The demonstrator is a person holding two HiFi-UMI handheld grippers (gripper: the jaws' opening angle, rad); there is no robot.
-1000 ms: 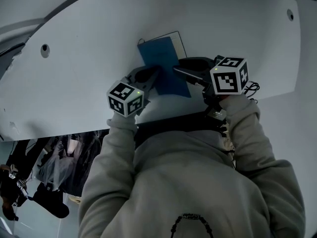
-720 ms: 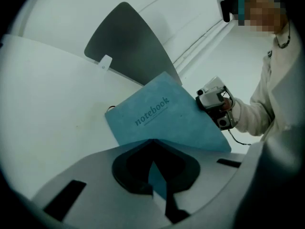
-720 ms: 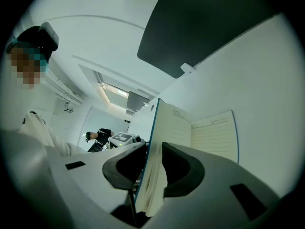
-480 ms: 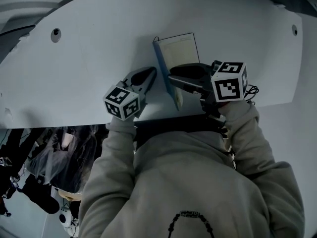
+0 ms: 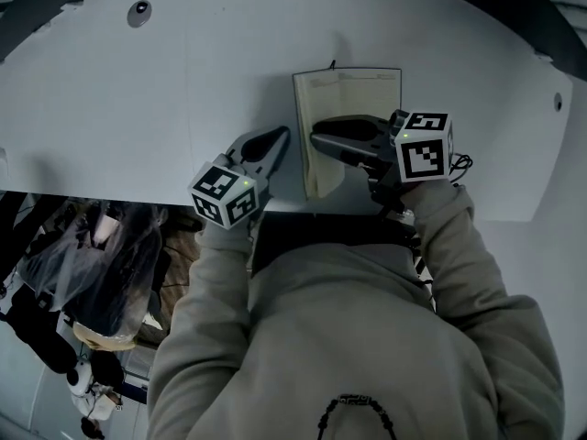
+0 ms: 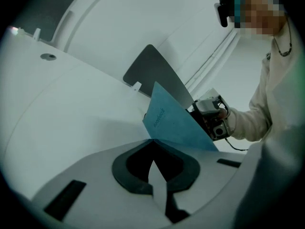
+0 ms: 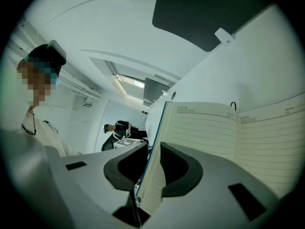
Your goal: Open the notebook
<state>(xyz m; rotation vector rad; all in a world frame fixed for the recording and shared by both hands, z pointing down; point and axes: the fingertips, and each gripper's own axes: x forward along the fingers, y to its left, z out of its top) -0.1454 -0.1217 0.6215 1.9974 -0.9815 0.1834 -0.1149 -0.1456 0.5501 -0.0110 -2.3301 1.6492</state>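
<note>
On the table (image 5: 183, 81), near my edge, the notebook (image 5: 358, 94) was shut a second ago, but now my right gripper (image 5: 314, 139), jaws just closing tight on the blue cover (image 6: 171, 125), holds it standing up, while my left gripper (image 5: 282, 137) is pinched together on nothing, so the book is half open.

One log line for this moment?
notebook half open; cover upright; right tool jaws just closed further, gripping cover; left tool shut, empty

Counter (image 5: 138, 108): white, curved front edge, with round holes (image 5: 139, 9) near its far side. On it: one notebook (image 5: 353, 92), open, right ruled page flat, left leaves and blue cover raised.
</note>
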